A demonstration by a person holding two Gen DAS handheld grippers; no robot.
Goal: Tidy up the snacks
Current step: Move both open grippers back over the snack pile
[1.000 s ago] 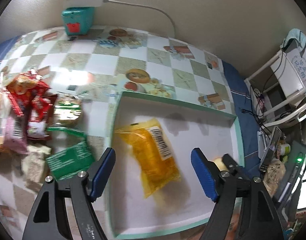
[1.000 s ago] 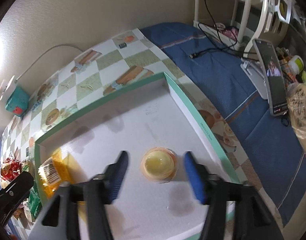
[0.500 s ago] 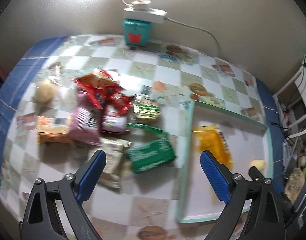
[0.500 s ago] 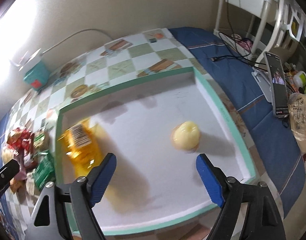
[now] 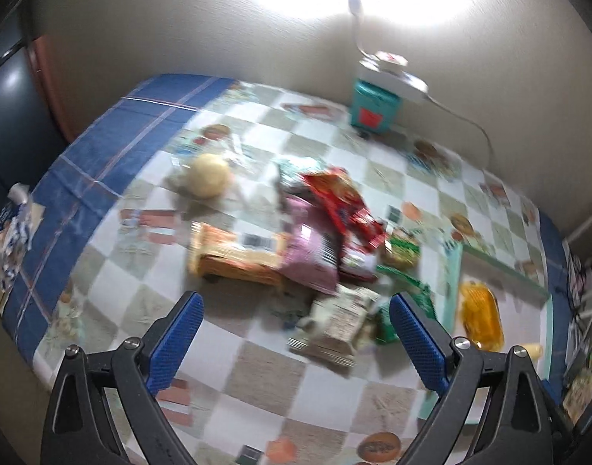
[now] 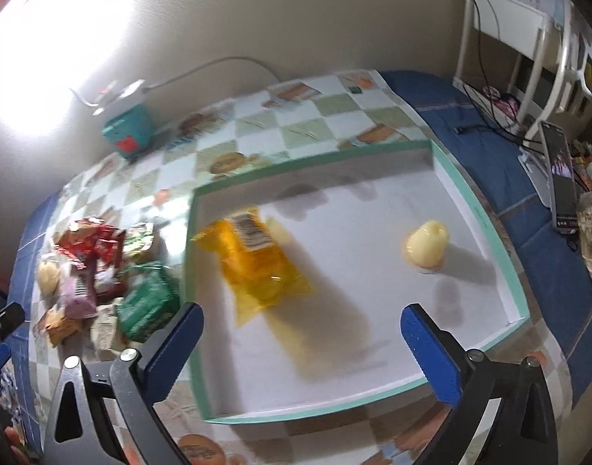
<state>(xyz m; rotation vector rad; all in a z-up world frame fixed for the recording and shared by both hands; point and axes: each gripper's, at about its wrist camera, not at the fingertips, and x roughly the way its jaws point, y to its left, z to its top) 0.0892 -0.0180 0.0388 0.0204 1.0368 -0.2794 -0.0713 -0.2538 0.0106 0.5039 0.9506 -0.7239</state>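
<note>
Both grippers have drawn back from the tray (image 6: 516, 290); jaws have just been opening, nothing between them. Yellow packet (image 6: 257, 259) and jelly cup (image 6: 427, 246): in tray, ahead of right gripper (image 6: 301, 333). Snack pile (image 5: 315, 240): on checked cloth (image 5: 141, 298), ahead of the wide-open left gripper (image 5: 294, 317), long axis running left-right. Left hand nearer; likely next pick. Teal box (image 5: 373, 108): far, by wall.
</note>
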